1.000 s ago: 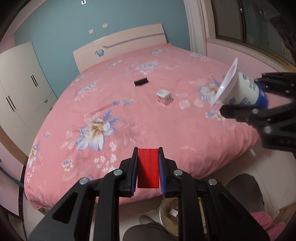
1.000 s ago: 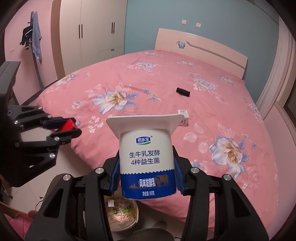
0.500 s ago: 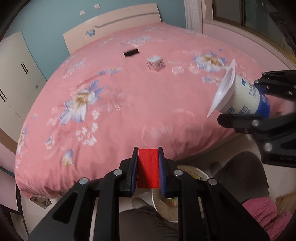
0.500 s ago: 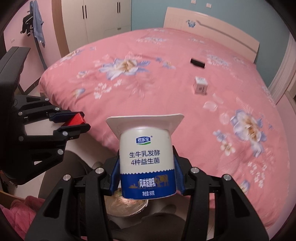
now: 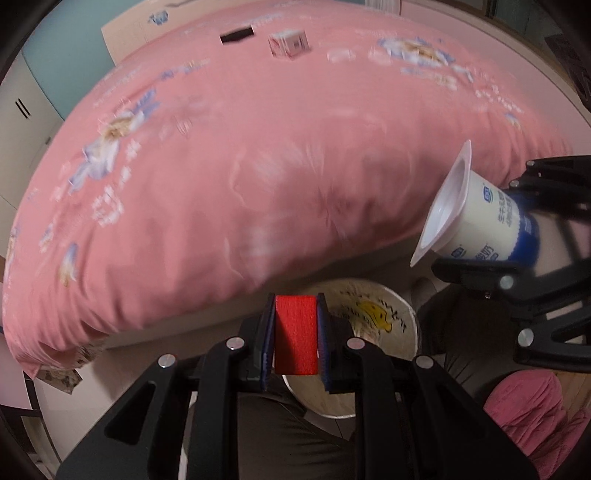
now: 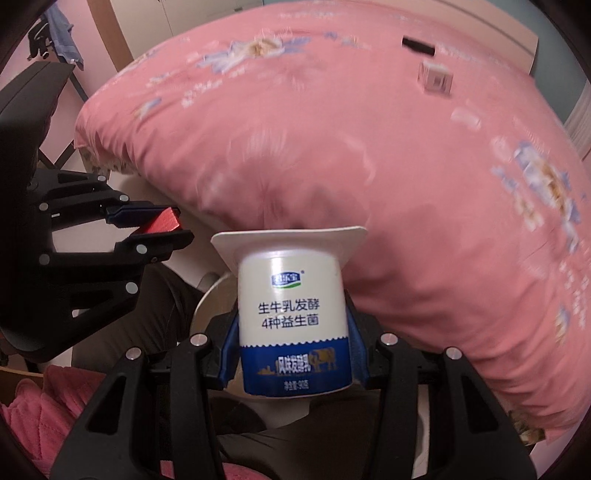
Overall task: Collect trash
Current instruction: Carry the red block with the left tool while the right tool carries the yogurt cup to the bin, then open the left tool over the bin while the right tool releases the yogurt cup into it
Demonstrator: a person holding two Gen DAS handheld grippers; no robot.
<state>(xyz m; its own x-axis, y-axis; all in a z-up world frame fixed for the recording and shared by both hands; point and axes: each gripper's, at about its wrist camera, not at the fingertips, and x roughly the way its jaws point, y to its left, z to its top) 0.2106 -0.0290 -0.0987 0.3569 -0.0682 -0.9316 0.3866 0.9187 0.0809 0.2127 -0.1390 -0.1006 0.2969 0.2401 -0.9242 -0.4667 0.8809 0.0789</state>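
Below the bed [image 5: 258, 166], right claw [image 6: 293, 354] clamps yogurt cup [image 6: 291, 317], seemingly above bin [image 5: 373, 321].

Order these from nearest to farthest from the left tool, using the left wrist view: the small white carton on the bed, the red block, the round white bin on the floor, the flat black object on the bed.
1. Red rectangular block: clamped in the left tool.
2. Round white bin: on the floor, just beyond the tips.
3. Small white carton and flat black object: both far up the pink bed, too close to rank.
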